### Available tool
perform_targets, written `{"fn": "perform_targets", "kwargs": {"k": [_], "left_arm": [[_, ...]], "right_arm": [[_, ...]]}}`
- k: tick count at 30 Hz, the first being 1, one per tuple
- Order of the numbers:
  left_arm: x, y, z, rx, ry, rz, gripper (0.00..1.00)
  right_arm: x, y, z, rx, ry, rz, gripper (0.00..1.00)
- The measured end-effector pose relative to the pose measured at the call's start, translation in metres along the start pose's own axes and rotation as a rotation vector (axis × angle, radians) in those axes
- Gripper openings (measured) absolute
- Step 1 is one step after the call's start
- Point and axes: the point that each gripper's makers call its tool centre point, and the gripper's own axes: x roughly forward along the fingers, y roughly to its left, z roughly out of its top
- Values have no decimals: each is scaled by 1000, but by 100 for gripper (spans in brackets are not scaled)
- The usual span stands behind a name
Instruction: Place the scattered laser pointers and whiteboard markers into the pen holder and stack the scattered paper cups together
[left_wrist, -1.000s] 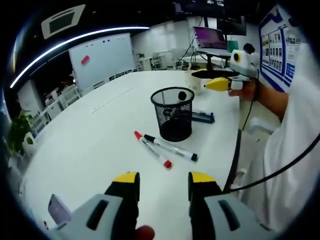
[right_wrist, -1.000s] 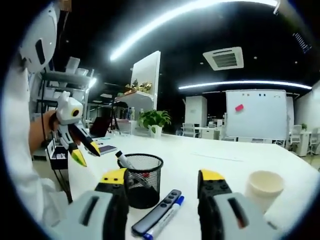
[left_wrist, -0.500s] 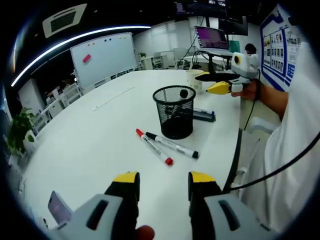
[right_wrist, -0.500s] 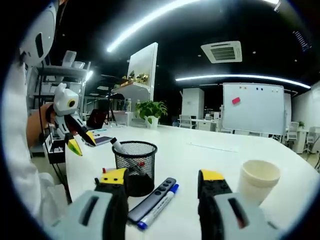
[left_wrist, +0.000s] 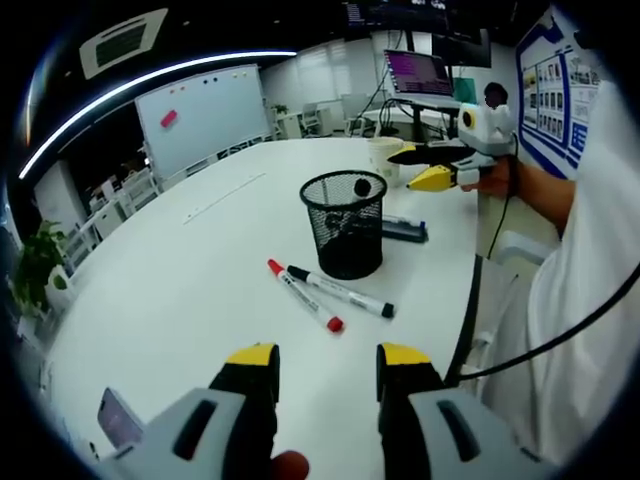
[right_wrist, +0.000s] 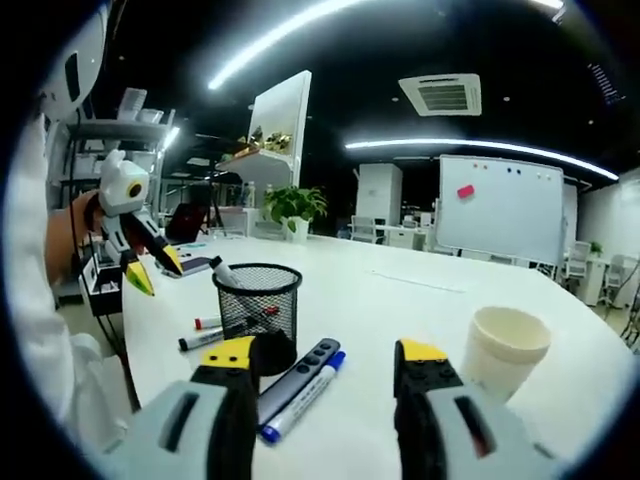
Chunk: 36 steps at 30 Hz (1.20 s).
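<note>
- Two grippers hover above the white desk (left_wrist: 180, 290) with nothing between their jaws: the left gripper (left_wrist: 327, 362) has its jaws apart, and so does the right gripper (right_wrist: 327, 358).
- Nearest the right gripper lie a dark laser pointer (right_wrist: 300, 366) and a blue-capped marker (right_wrist: 296, 401) side by side, touching or nearly so; I judge these the next pick.
- Take one at a time, I would say: close across the pointer's narrow width near its middle, so the marker beside it is not dragged along.
- Close to the left gripper lie a red-capped marker (left_wrist: 303, 297) and a black-capped marker (left_wrist: 340, 291), angled together just in front of the pen holder.
- One mesh pen holder (left_wrist: 345, 224) stands upright with a marker already leaning inside; anything dropped in should go end-first through the open mouth, clear of that marker.
- One paper cup (right_wrist: 503, 351) stands upright, to the right in the right gripper view, near the pointer; in the left gripper view it sits behind the holder.
- Hard to make out: whether there is a second cup to stack, as the holder and the gripper beyond it cover that part of the desk, and what else lies at the bottom of the holder behind its mesh.
</note>
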Motion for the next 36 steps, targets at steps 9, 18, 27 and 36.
{"fn": "perform_targets", "kwargs": {"k": [9, 18, 27, 36], "left_arm": [[-1, -1, -1, 2, 3, -6, 40], [1, -6, -2, 2, 4, -11, 40], [1, -5, -2, 4, 2, -9, 40], [2, -7, -2, 6, 3, -11, 40]], "right_arm": [[-1, -2, -11, 28, 39, 0, 52], [-1, 3, -26, 31, 110, 11, 52], [-4, -1, -33, 40, 141, -8, 52], [-4, 6, -39, -9, 169, 11, 51]]}}
